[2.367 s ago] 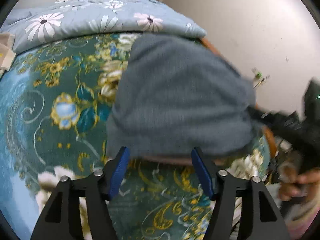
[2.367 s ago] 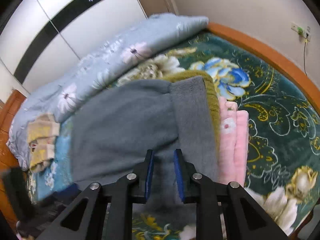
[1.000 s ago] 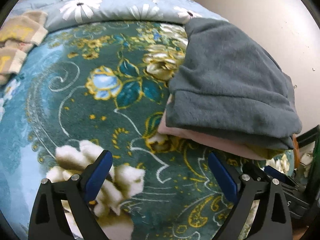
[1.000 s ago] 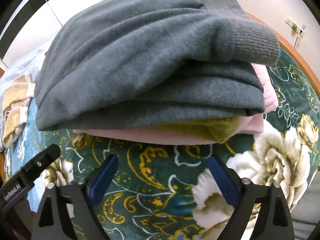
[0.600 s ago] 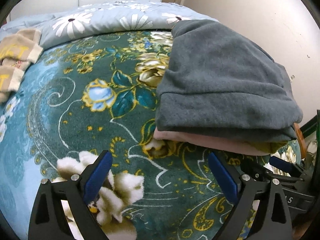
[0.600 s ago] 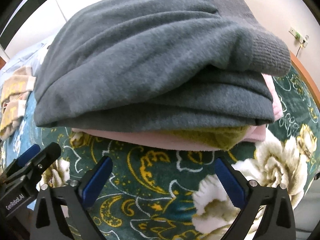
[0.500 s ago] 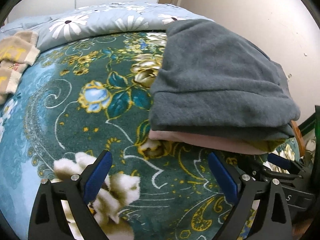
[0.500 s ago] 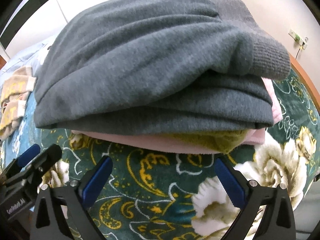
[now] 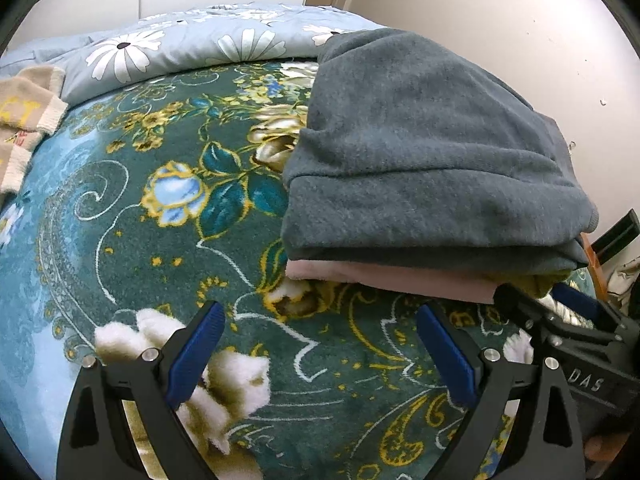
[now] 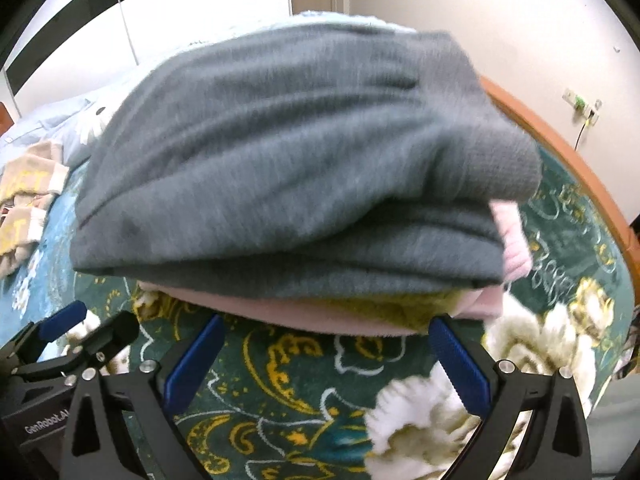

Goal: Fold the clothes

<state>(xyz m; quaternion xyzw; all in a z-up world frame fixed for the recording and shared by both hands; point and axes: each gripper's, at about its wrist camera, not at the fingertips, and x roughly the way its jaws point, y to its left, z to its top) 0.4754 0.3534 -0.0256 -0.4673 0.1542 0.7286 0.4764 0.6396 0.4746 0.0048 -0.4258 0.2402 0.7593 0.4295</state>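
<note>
Folded grey fleece garment (image 9: 420,152) lying atop pink (image 9: 400,278) and olive (image 10: 380,306) layers on floral bedspread (image 9: 140,208); left gripper (image 9: 320,350) and right gripper (image 10: 322,354) both spread wide, empty; soft, light, floppy, likely best pinched at near folded edge.

We see open floral blanket (image 9: 168,208) left of the folded stack (image 9: 420,168), whose right side crowds the wall (image 9: 520,32).

Floral blanket (image 9: 120,216), folded clothes stack (image 9: 420,184), beige garment (image 9: 24,120)
</note>
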